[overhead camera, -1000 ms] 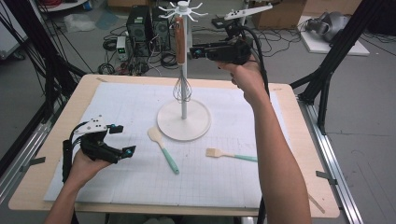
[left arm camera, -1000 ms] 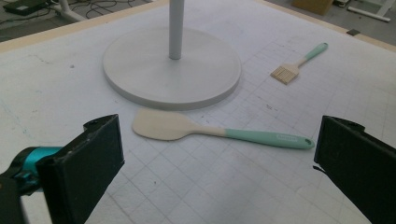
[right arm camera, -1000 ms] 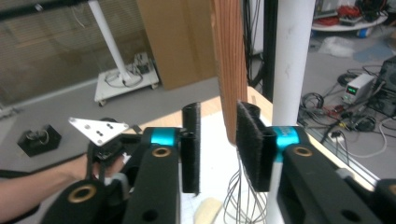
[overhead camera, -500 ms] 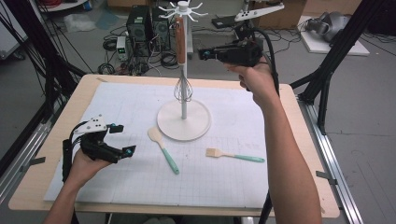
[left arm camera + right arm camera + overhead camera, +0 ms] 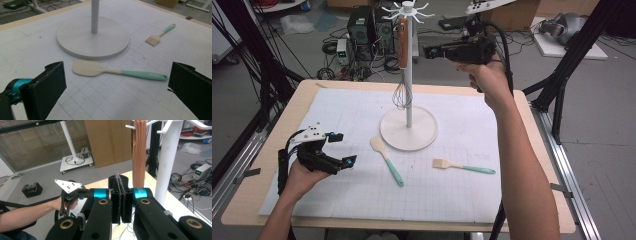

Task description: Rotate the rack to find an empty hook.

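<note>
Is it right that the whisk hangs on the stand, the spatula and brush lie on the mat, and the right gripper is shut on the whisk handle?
Not quite. The right gripper is shut, but on nothing: in the right gripper view its pads meet, with the whisk handle hanging behind them, untouched. The rest holds: the whisk hangs on the stand; the spatula and brush lie on the mat.

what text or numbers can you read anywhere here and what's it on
Nothing can be read for certain.
Spatula: a small raised mark on its green handle, too blurred to read.
Power supply: green lit digits on its display, too small to read.
Brush, whisk, stand: no lettering visible.
</note>
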The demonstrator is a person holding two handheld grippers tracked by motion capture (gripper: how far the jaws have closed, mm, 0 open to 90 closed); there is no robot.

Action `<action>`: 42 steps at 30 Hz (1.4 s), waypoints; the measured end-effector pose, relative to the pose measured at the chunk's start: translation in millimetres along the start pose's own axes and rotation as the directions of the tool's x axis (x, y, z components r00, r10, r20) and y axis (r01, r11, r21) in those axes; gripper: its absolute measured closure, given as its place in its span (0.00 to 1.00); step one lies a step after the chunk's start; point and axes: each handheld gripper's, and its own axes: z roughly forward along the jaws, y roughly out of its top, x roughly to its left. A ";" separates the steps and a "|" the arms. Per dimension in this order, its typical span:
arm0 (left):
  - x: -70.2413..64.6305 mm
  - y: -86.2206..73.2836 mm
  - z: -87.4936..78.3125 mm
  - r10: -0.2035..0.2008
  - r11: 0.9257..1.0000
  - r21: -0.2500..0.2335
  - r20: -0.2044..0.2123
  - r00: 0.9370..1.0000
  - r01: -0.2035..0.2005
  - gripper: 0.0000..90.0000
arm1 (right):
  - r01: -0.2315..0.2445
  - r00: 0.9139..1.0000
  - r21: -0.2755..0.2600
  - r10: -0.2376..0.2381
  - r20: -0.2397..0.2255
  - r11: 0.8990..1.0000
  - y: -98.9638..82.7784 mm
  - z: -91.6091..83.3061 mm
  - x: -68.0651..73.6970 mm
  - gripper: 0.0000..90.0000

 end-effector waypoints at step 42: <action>0.1 -2.4 -0.3 -0.009 1.000 0.002 -0.004 1.000 0.009 0.02 | -0.015 0.996 -0.083 0.022 0.081 0.996 29.8 4.8 -31.9 0.99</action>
